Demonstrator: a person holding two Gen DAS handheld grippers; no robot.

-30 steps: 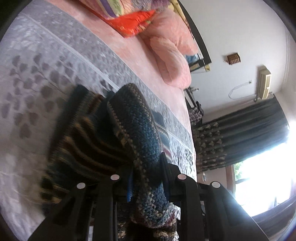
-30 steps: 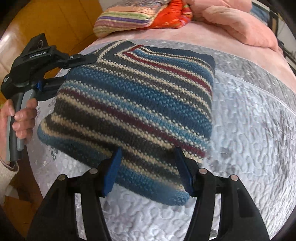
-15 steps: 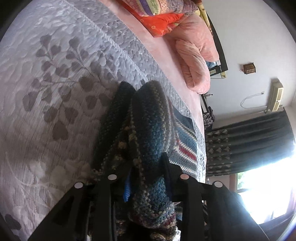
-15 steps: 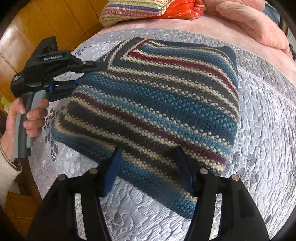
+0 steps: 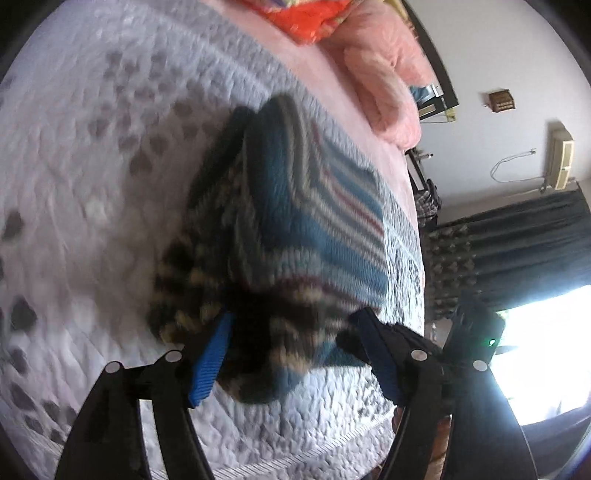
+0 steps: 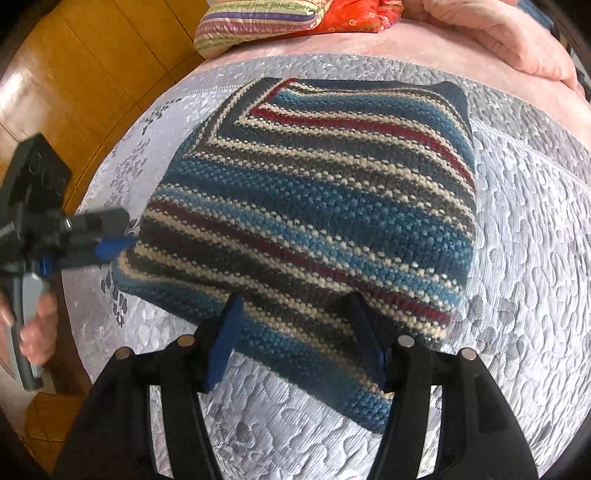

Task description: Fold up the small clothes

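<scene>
Striped knit sweater (image 6: pixel 317 221) lies folded into a thick square on the grey quilted bedspread (image 6: pixel 524 266), near the bed's front-left corner, stripes up, neck V toward the far side. Layers stack unevenly at the left edge; in the left wrist view that edge bulges as a rounded roll. Left tongs (image 5: pixel 295 354) sit at that left edge with jaws spread wide, blue pads either side of the fold and nothing pinched, so released; view is blurred, so I can't tell if a pad touches the knit. From the right wrist view the left tongs show as a black tool with its blue tip at the sweater's left edge, a hand (image 6: pixel 37 321) on the grip. Right tongs (image 6: pixel 295 339) are also released, jaws wide apart over the near edge, hovering or resting on it, can't tell which. Judgement: folding itself looks done, step in hand is letting go and tidying. Next move likely calls for pressing the puffy left edge flat or squaring the near corner, without dragging the top layer off the stack; thick knit will spring back. Beyond it: pink sheet (image 6: pixel 369 44), striped pillow (image 6: pixel 258 22), orange cushion (image 6: pixel 354 14), pink blanket (image 6: pixel 517 40), wooden floor (image 6: pixel 74 74) at left.
</scene>
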